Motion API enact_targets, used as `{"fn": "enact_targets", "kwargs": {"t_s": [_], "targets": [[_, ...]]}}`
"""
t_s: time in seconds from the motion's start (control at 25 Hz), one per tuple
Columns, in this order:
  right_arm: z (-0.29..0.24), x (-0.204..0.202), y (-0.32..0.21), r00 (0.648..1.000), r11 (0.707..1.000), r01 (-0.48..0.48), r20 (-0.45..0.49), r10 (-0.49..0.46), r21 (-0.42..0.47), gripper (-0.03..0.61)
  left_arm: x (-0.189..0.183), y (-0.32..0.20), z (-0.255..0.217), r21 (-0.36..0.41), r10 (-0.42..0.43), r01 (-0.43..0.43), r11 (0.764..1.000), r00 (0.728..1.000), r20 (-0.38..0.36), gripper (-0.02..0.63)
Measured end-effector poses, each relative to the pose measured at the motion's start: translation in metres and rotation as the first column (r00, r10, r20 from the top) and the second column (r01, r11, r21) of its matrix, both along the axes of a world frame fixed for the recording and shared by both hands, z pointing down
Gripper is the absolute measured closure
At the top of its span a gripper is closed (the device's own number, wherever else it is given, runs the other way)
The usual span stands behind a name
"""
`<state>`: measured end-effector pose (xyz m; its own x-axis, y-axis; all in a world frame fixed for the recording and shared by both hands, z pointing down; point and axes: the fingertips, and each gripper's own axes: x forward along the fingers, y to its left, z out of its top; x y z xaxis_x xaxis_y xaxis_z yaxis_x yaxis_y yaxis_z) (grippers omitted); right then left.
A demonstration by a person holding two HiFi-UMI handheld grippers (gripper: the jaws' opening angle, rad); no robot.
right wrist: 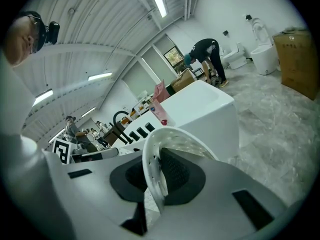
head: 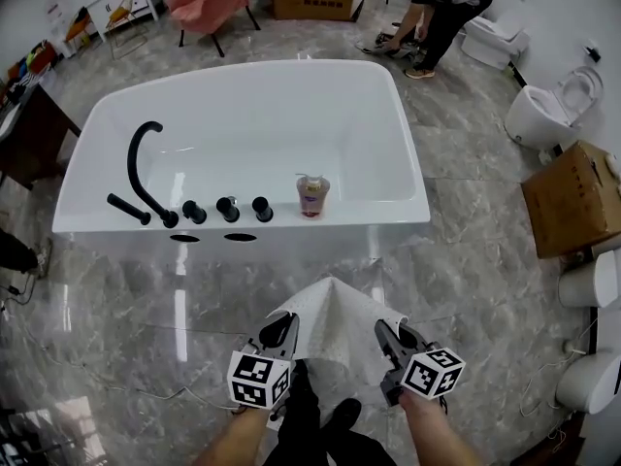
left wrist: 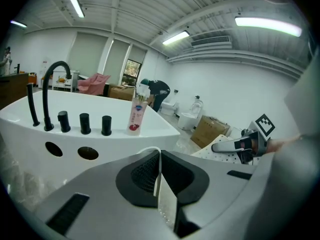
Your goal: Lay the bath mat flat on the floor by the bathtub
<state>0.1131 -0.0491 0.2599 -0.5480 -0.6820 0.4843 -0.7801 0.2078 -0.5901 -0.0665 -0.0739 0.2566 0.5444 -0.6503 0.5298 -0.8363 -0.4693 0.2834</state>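
White bath mat [head: 335, 320] slung between two held corners, over floor [head: 475, 250], just before front wall of bathtub [head: 243, 124]; contact with floor unclear. Left hand-held gripper [head: 282, 332] clamped shut on mat's left corner, thin edge pinched against pads [left wrist: 142, 174]. Right hand-held gripper [head: 387, 338] clamped on right corner, mat curling over jaws. Pink bottle [head: 312, 195] on bathtub's front rim, beside black tap knobs [head: 228, 209].

The floor [head: 116, 318] in front of the bathtub [head: 310, 236] lies open on both sides; a cardboard box [head: 577, 197] stands well apart at right.
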Motion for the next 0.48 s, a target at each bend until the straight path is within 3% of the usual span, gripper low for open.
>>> {"fn": "enact_targets", "kwargs": {"t_s": [0.48], "targets": [[0.092,0.011,-0.017,0.997,0.998,0.059,-0.052,-0.059,0.009,0.538,0.008,-0.008,0.102,-0.003,-0.011,0.012,1.000,1.000,0.010,0.597]]}}
